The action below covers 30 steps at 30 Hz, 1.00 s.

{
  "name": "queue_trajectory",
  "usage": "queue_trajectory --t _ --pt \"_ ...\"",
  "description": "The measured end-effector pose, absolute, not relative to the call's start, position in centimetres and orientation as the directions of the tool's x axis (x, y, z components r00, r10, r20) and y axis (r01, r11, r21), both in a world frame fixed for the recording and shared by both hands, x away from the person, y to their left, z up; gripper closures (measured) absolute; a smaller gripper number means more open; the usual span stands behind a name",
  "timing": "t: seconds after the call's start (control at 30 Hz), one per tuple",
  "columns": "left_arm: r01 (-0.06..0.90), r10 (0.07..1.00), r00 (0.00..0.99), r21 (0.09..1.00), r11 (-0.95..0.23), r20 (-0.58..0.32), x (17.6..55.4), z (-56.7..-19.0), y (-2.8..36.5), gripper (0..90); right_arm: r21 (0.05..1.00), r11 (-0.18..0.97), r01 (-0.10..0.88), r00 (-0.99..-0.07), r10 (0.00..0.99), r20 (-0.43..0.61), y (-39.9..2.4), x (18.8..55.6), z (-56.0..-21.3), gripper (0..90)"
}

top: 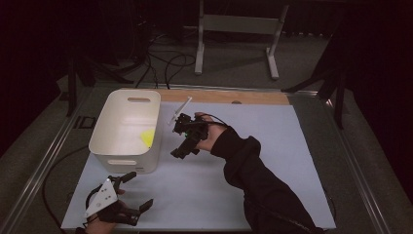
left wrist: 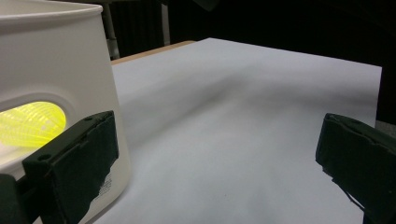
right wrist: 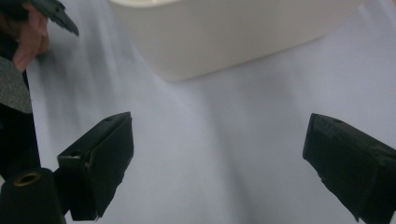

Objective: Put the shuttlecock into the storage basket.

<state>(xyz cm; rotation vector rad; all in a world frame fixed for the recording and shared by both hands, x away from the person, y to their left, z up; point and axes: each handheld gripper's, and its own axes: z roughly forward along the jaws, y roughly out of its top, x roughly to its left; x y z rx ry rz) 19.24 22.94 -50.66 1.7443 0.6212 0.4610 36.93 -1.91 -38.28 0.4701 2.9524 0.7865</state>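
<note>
1. Dark room; pale sheet (top: 272, 161) spread over the worktop, wooden edge (top: 229, 96) along the far side, white frame legs (top: 236, 36) and cables (top: 165, 61) on the floor beyond.
2. White plastic bin (top: 127, 127) on the sheet's left part, yellow mesh-textured object (top: 148, 137) inside, glowing through the handle slot (left wrist: 30, 123) in the left gripper view.
3. Left tool (top: 134, 192) near the bin's front corner, jaws spread wide, empty.
4. Right tool (top: 184, 152) just right of the bin, jaws released, empty.
5. Yellow object's identity hard to make out.
</note>
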Motion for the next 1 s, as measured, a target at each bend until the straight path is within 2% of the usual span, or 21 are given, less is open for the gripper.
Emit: queue_trajectory --t 0.5,1.0 --pt "0.167 0.624 0.781 0.967 -0.19 -0.012 19.2 -50.7 22.9 0.0 0.51 0.809 0.291 -0.945 0.326 0.021 -5.1 36.0 -40.5 8.5" --pt "0.169 0.626 0.78 0.967 -0.191 -0.012 19.3 -50.7 22.8 0.0 0.537 0.782 0.317 -0.938 0.343 0.055 -9.7 35.3 -44.1 8.5"
